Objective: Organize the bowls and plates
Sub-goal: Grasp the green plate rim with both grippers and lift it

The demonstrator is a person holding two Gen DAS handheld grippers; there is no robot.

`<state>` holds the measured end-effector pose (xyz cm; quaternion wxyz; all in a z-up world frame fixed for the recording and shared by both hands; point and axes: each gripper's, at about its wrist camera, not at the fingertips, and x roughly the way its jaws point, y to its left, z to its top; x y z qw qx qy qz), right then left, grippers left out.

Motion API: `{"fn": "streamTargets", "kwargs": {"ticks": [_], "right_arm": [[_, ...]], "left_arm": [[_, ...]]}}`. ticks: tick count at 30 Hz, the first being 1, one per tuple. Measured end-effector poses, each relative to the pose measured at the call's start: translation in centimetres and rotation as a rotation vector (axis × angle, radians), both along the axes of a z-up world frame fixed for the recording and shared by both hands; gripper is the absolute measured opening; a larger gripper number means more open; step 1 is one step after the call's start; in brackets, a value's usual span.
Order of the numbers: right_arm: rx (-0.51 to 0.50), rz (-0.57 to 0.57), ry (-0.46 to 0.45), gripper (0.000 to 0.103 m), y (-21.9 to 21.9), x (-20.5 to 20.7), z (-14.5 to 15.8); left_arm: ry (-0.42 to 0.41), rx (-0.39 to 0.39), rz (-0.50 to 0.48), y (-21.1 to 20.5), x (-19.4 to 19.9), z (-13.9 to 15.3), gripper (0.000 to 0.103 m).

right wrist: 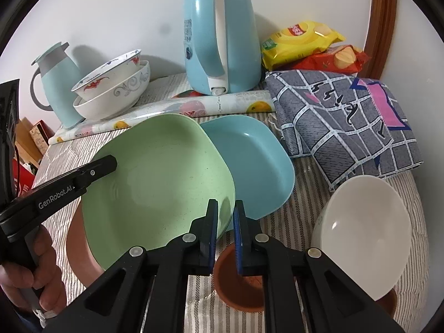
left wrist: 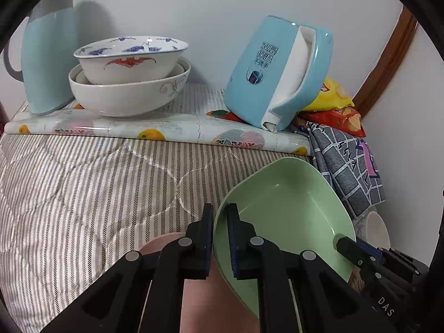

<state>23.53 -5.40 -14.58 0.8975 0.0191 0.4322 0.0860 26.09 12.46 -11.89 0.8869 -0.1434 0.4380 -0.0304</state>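
A pale green square plate [left wrist: 291,208] is lifted at a tilt above a pink plate [left wrist: 163,245] on the striped cloth. My left gripper [left wrist: 219,213] is shut on the green plate's near-left rim, one finger inside and one outside. In the right wrist view my right gripper [right wrist: 226,208] is shut on the green plate [right wrist: 161,172] at its near-right rim, and the left gripper [right wrist: 111,163] clamps the opposite edge. A blue square plate [right wrist: 255,161] lies just behind it. A white bowl [right wrist: 363,233] leans tilted at the right. A brown bowl [right wrist: 238,285] sits under my right fingers.
Two stacked patterned bowls [left wrist: 130,83] stand on a rolled floral mat [left wrist: 166,130] at the back, beside a pale blue thermos jug [left wrist: 47,55]. A blue kettle [right wrist: 219,36], snack bags [right wrist: 302,41] and a grey checked cloth [right wrist: 347,127] fill the back right. A person's hand [right wrist: 27,277] holds the left gripper.
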Motion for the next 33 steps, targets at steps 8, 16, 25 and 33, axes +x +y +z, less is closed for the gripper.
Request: {"fn": "streamTargets", "kwargs": {"ticks": [8, 16, 25, 33], "right_arm": [[0.012, 0.004, -0.039, 0.009, 0.1, -1.8, 1.8], [0.021, 0.029, -0.058, 0.007, 0.9, -3.3, 2.6], [0.004, 0.101, -0.05, 0.006, 3.0, -3.7, 1.8], [-0.015, 0.151, -0.024, 0.005, 5.3, -3.2, 0.2]], "left_arm": [[-0.027, 0.0, 0.025, 0.4, -2.4, 1.7, 0.01], [-0.039, 0.011, 0.06, 1.2, -5.0, 2.4, 0.01], [-0.022, 0.011, 0.127, 3.1, -7.2, 1.5, 0.01], [0.03, 0.012, 0.17, 4.6, -8.8, -1.0, 0.01]]}}
